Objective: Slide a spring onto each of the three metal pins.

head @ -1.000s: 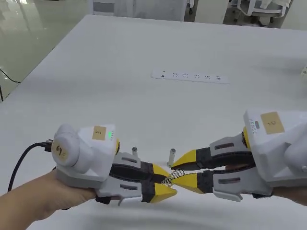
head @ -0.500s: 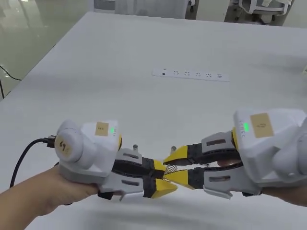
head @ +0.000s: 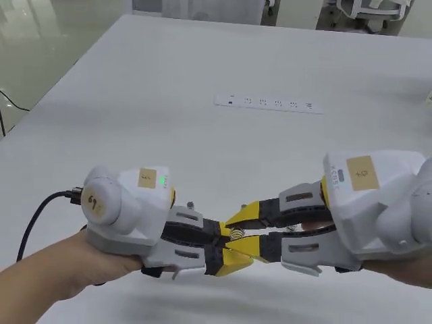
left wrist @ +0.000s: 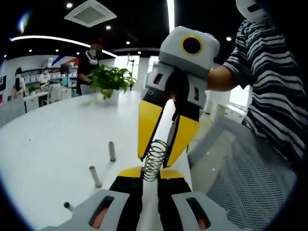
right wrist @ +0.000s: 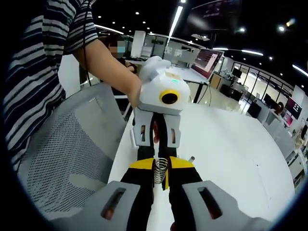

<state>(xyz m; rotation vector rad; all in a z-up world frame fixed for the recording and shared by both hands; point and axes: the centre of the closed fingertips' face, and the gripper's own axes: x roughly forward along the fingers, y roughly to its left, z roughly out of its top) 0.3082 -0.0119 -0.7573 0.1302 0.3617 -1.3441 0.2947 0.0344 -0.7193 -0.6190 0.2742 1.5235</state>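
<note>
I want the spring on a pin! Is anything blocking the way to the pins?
Nothing visible does. The spring, pinched by the left gripper and right gripper, has just bare table between it and the three pins beside it.

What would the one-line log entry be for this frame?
spring: upright between both grippers' tips | left gripper: shut on spring | right gripper: jaws flank spring, grip unclear | pins: three, bare
</note>
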